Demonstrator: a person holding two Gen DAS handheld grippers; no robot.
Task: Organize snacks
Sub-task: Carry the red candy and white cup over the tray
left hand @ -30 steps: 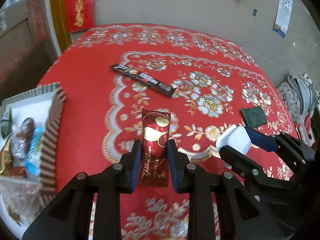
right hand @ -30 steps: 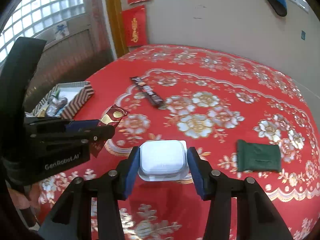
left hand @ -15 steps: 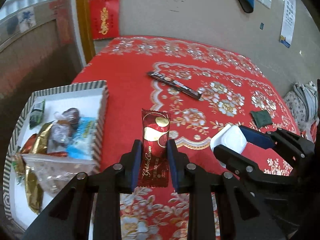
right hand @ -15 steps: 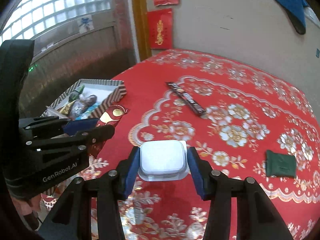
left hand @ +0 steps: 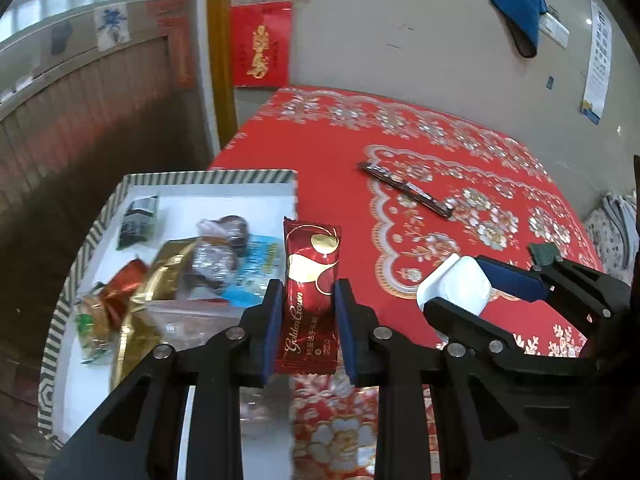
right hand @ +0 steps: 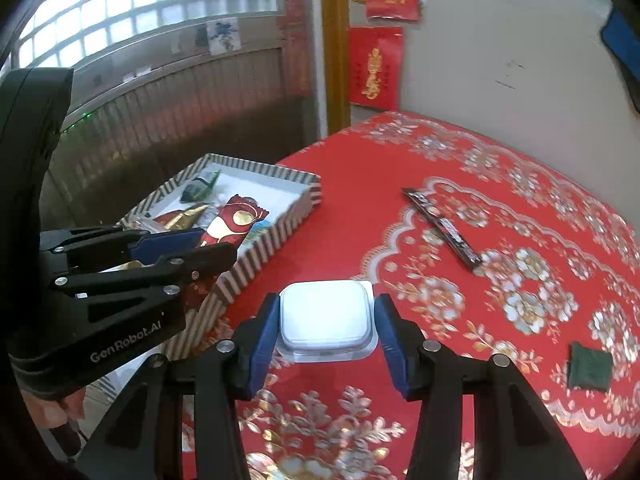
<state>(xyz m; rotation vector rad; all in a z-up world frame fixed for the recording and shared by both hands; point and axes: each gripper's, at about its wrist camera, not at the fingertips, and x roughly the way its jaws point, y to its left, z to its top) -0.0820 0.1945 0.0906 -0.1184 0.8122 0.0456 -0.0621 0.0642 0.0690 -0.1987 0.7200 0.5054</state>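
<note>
My left gripper point(left hand: 306, 312) is shut on a dark red Golden Crown candy bar point(left hand: 310, 280), held upright over the right edge of the striped snack box point(left hand: 208, 178). The same bar point(right hand: 234, 222) and left gripper point(right hand: 200, 248) show in the right wrist view above the box point(right hand: 276, 240). My right gripper point(right hand: 326, 320) is shut on a white square cup point(right hand: 324, 318), held over the red tablecloth just right of the box. From the left wrist view that cup point(left hand: 460, 284) sits in the right gripper point(left hand: 476, 284).
The box holds several wrapped snacks point(left hand: 212, 256). A long dark bar point(right hand: 442, 226) and a small dark green packet point(right hand: 590, 366) lie on the red floral tablecloth point(right hand: 500, 200). Wooden panelling and a wall stand behind the table.
Both grippers have carried their snacks leftwards and slightly upwards across the table. The box has come from the left edge of view to right under the left gripper. Both grips are unchanged.
</note>
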